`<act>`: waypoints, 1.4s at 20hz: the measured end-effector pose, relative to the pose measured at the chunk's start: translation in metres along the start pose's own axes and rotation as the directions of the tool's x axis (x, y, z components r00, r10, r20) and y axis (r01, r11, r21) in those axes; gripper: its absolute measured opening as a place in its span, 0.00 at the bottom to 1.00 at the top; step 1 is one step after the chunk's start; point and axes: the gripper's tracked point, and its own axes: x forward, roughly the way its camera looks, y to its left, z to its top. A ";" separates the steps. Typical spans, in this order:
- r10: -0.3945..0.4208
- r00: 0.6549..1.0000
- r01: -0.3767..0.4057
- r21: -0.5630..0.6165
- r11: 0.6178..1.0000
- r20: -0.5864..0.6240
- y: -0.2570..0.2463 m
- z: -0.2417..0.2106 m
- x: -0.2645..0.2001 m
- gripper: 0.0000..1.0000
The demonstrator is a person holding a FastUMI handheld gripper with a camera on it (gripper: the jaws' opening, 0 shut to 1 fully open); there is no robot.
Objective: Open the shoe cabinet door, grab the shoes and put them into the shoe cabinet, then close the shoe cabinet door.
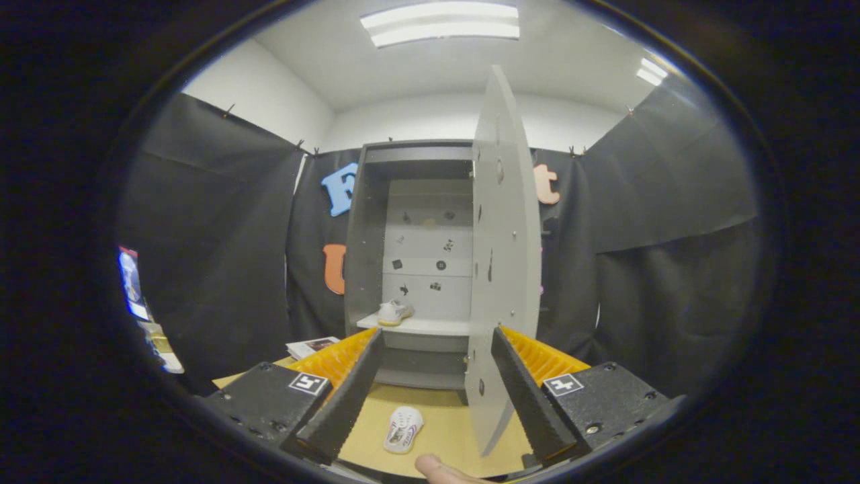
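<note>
Gripper (437,396) jaws spread wide, holding nothing; one shoe (403,429) lies on the counter (443,410) between them. At 12 o'clock beyond, the shoe cabinet (376,228) stands with its door (504,269) open. A second shoe (394,312) sits on its shelf (430,327).

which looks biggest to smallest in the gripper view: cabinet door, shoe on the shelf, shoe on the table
1. cabinet door, by far.
2. shoe on the table.
3. shoe on the shelf.
The two shoes look close in size; the table one is nearer, between the open gripper fingers.
</note>
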 end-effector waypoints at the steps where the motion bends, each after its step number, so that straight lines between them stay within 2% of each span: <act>1: 0.005 1.000 -0.005 -0.003 1.000 -0.010 0.007 -0.011 0.008 1.00; 6: 0.051 0.989 -0.050 0.011 0.999 -0.139 0.052 -0.106 0.058 1.00; 9: 0.072 0.958 -0.070 0.018 0.997 -0.276 0.073 -0.172 0.089 1.00; 13: 0.148 0.861 -0.114 0.100 0.988 -0.486 0.101 -0.261 0.114 1.00; 21: 0.121 0.711 -0.022 0.150 0.988 -0.692 0.107 -0.379 0.143 0.99; 23: 0.171 0.677 -0.013 0.220 0.975 -0.716 0.115 -0.394 0.144 0.95; 25: 0.195 0.663 -0.007 0.254 0.967 -0.723 0.119 -0.406 0.148 0.88; 27: 0.157 0.682 0.034 0.246 0.969 -0.714 0.114 -0.418 0.162 0.78; 28: 0.143 0.699 0.049 0.246 0.968 -0.701 0.113 -0.425 0.171 0.67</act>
